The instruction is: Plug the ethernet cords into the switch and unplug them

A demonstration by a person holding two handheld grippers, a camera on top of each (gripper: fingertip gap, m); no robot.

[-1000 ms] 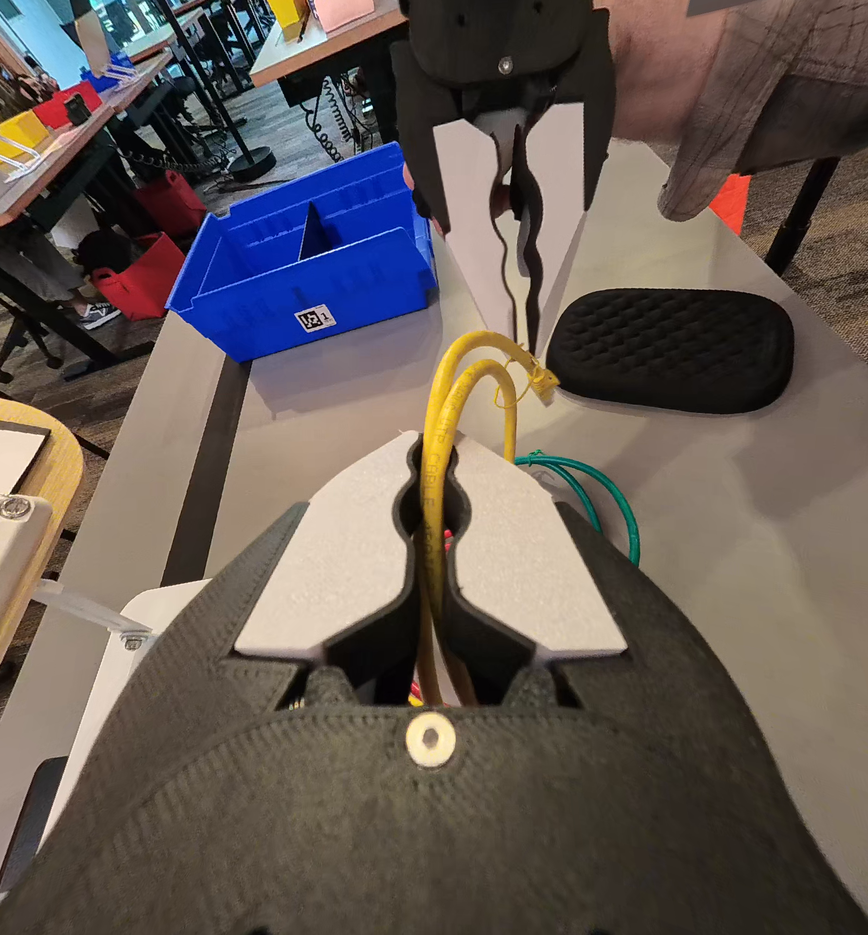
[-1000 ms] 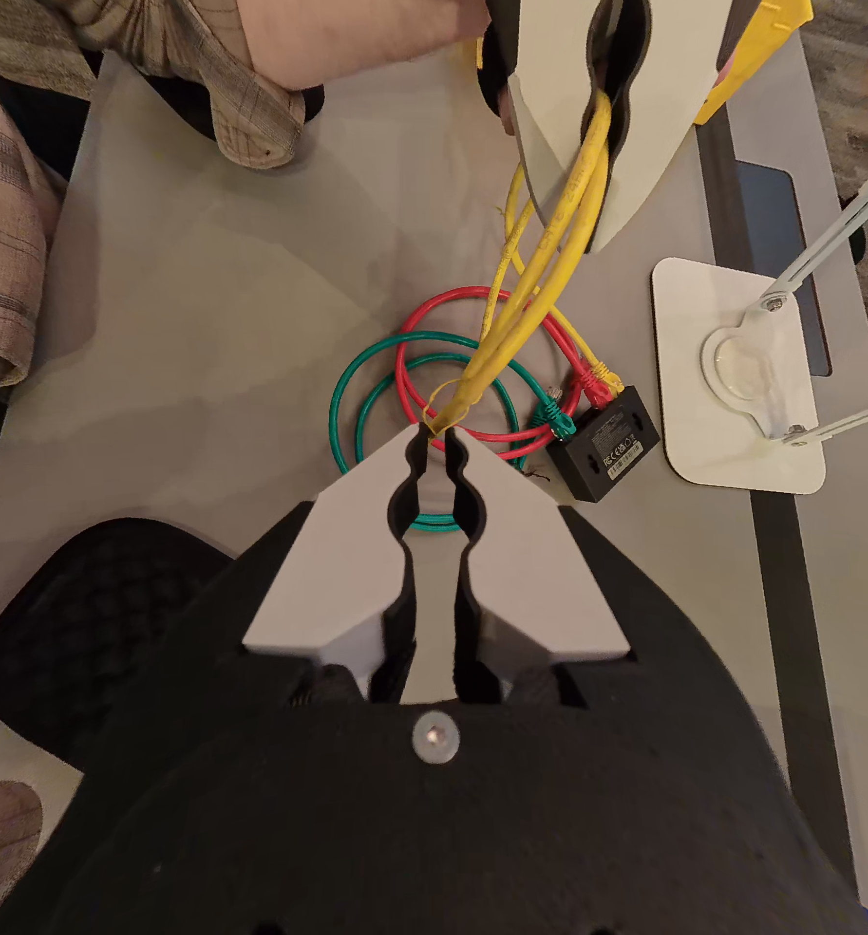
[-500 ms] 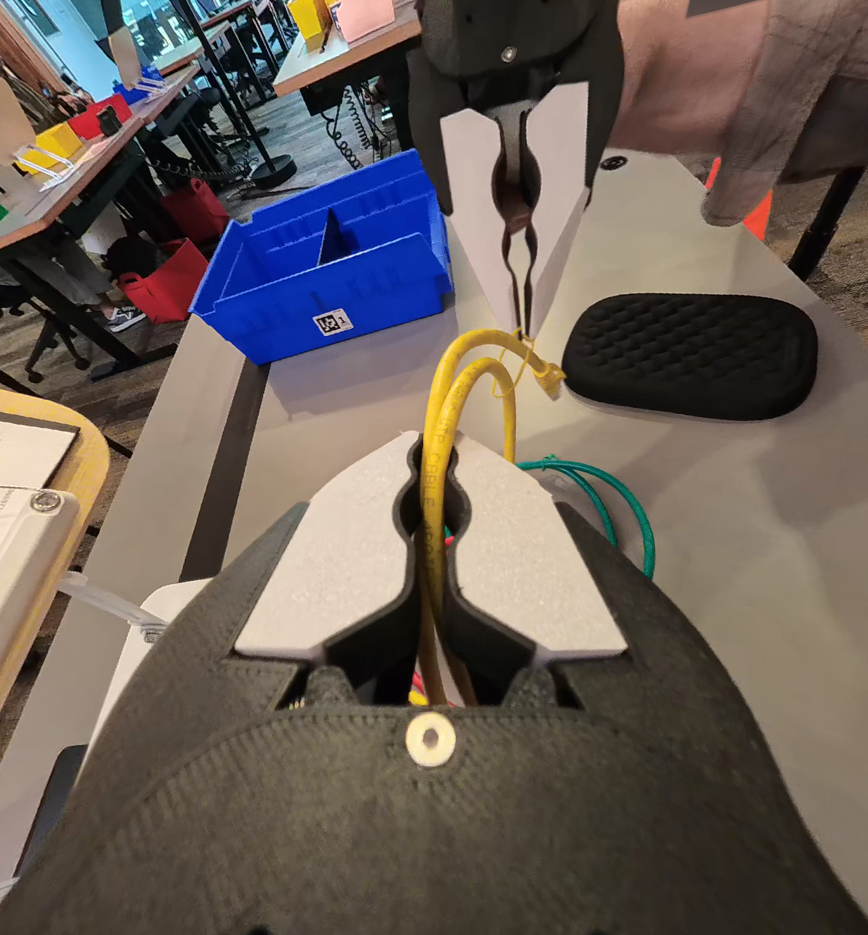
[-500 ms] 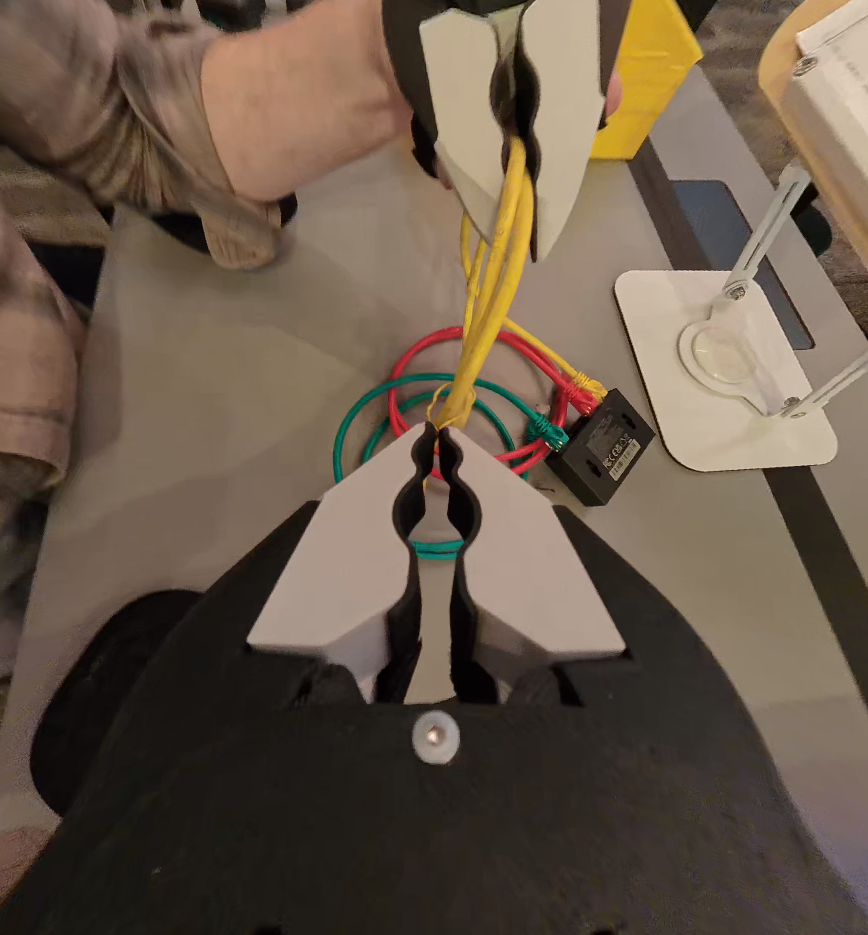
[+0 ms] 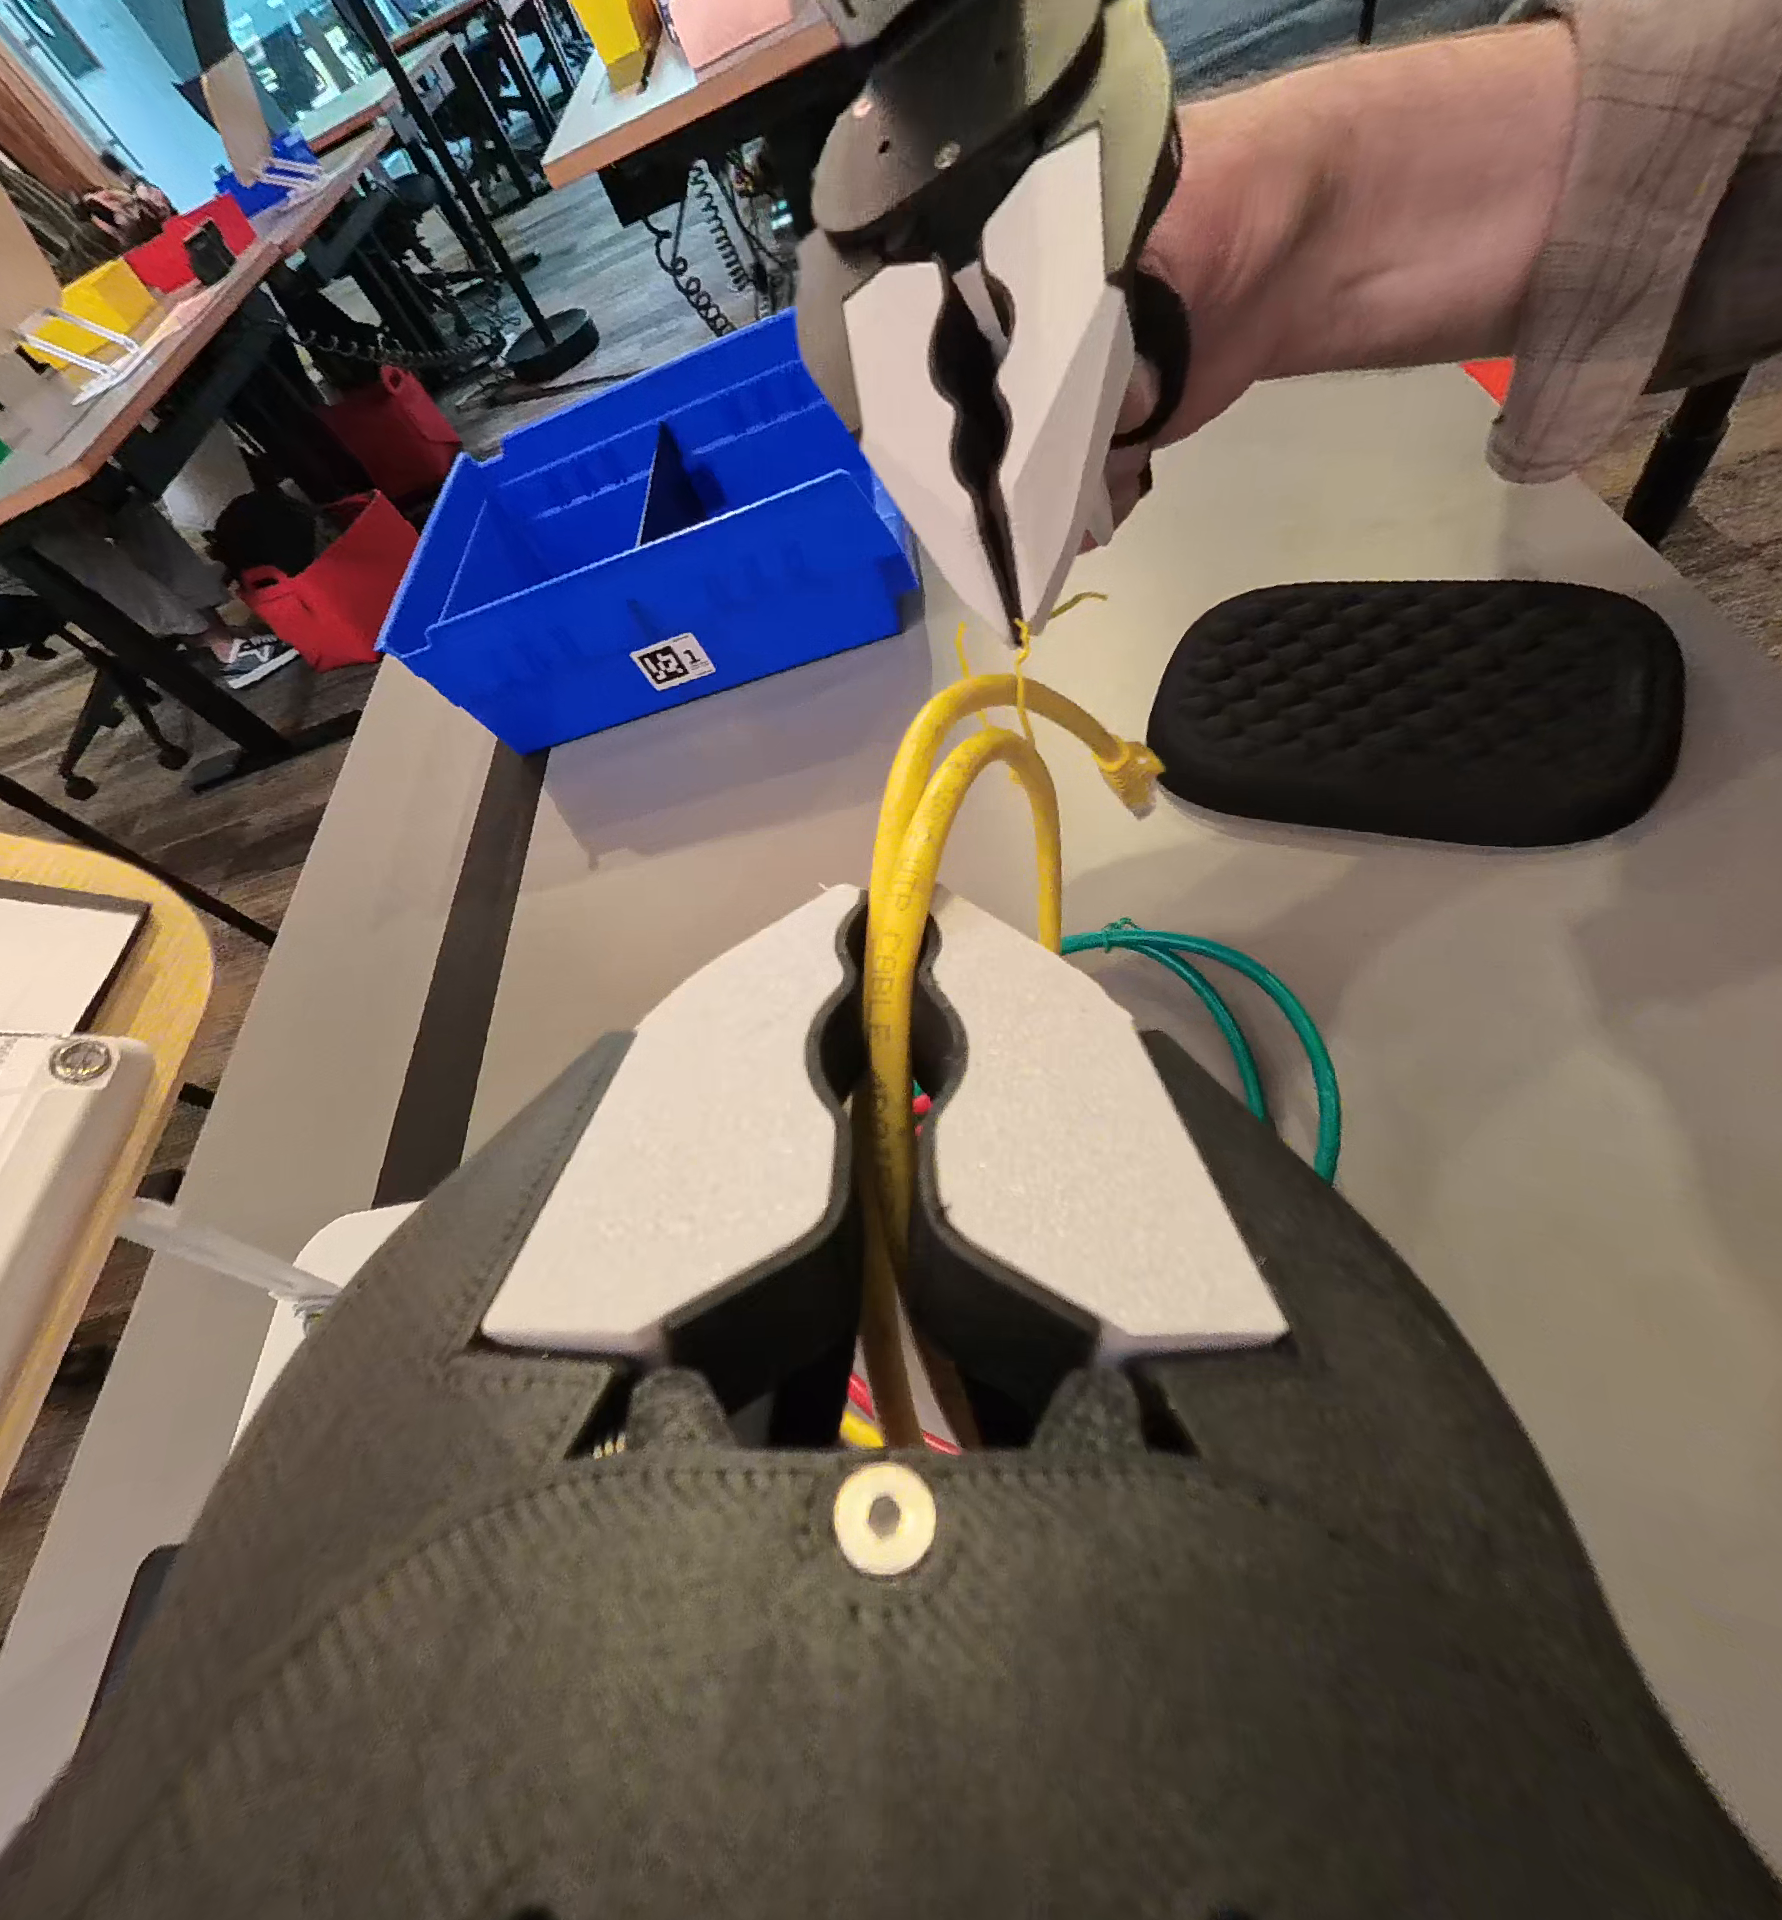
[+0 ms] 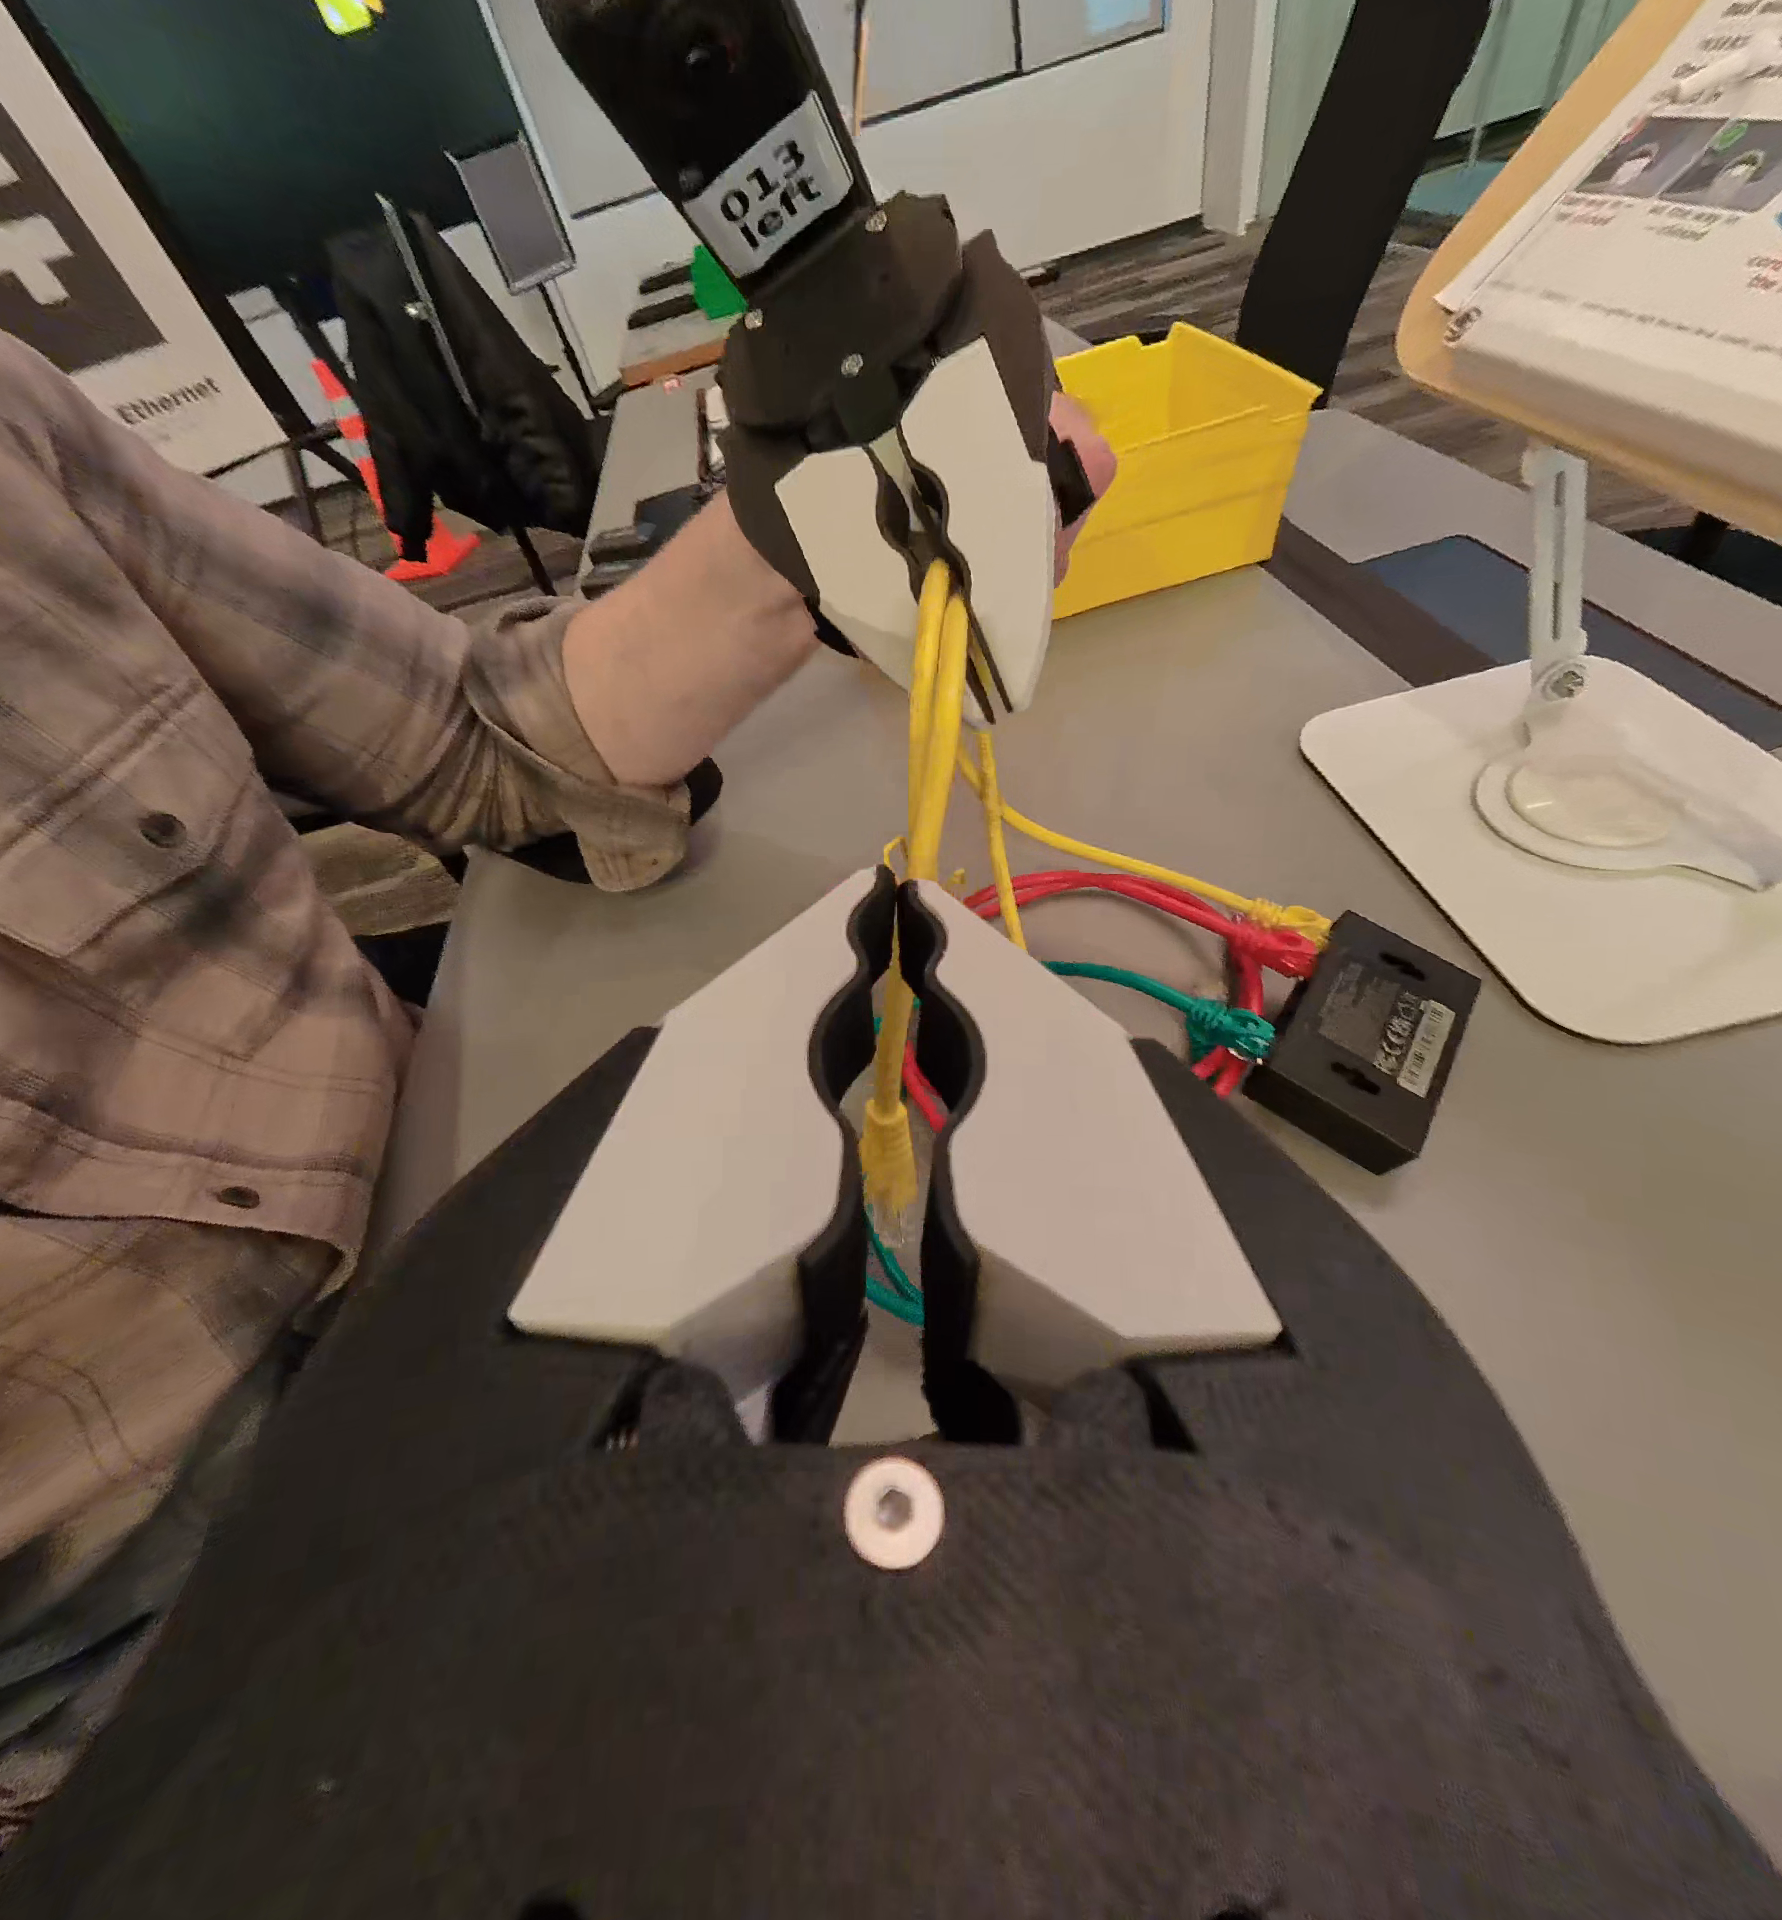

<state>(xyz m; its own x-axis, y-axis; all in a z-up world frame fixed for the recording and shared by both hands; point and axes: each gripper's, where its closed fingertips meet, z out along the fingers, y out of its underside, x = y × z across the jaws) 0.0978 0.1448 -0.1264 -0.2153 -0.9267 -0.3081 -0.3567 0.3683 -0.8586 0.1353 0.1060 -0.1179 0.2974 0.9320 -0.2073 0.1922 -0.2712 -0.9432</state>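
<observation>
My left gripper (image 5: 882,904) is shut on a doubled yellow ethernet cord (image 5: 897,831) and holds it above the grey table. My right gripper (image 6: 892,888) is shut on the thin yellow twist tie (image 5: 1020,665) wrapped around that cord's loop. It also shows in the left wrist view (image 5: 1017,618), above the loop. The cord's free plug (image 5: 1126,769) hangs loose. The black switch (image 6: 1365,1039) lies on the table, with the yellow cord's other end (image 6: 1287,920), a red cord (image 6: 1126,894) and a green cord (image 6: 1136,982) plugged into it.
A blue bin (image 5: 658,592) and a black padded rest (image 5: 1417,707) lie at the far end of the table. A yellow bin (image 6: 1178,457) and a white stand base (image 6: 1593,831) sit beside the switch. A person's plaid sleeve (image 6: 191,779) is on the left. Tip to tip, the grippers are about 6 centimetres apart. Left tips and right tips are each some 20 centimetres from the black switch (image 6: 1365,1039).
My right gripper has risen and tilted, pulling the twist tie up off the loop. The yellow cord's free plug has swung out to the side. My left gripper keeps its grip.
</observation>
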